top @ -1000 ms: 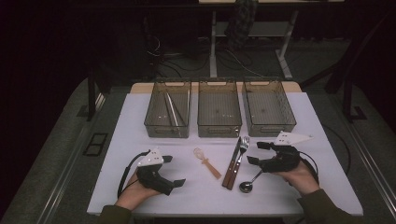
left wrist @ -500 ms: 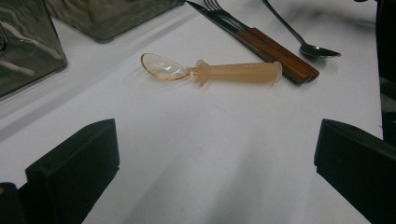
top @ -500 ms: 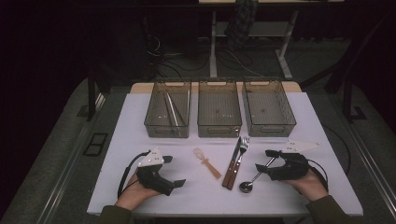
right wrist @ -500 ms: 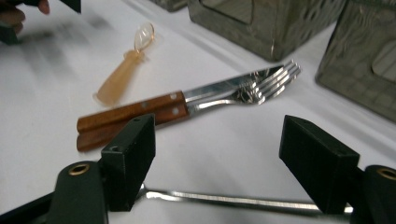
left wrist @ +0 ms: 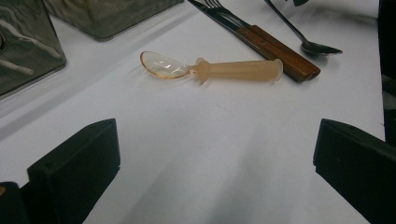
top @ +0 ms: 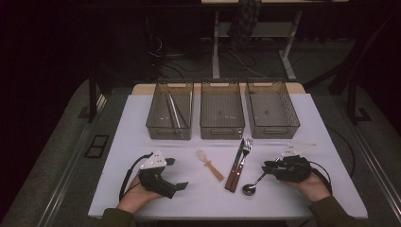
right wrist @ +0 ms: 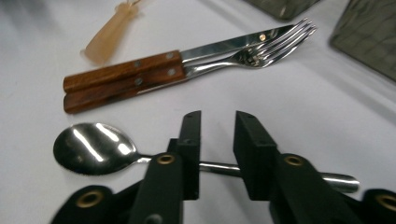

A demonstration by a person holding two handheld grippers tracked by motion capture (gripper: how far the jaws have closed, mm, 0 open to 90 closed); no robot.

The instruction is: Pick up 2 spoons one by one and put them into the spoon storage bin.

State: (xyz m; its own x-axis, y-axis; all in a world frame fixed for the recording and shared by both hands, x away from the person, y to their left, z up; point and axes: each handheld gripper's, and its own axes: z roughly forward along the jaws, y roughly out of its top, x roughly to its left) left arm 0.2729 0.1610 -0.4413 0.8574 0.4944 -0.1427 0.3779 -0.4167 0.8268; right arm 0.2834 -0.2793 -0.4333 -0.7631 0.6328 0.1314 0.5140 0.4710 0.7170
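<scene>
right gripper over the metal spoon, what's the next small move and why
Probably close the right gripper on the spoon's handle. Its jaws stand apart on either side of the thin handle, which lies flat on the table and passes between them, so nothing is gripped yet. The knife and fork lie clear of the jaws, so closing shouldn't disturb them.

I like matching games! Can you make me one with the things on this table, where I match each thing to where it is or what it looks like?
Things:
1. metal spoon
2. plastic spoon
3. knife and fork
4. left bin

Descriptions:
A. see-through bowl, pale orange handle
B. side by side, with brown wooden handles
C. its handle lies between the jaws of the right gripper
D. has long thin sticks lying inside

Pairs: 1-C, 2-A, 3-B, 4-D
</scene>
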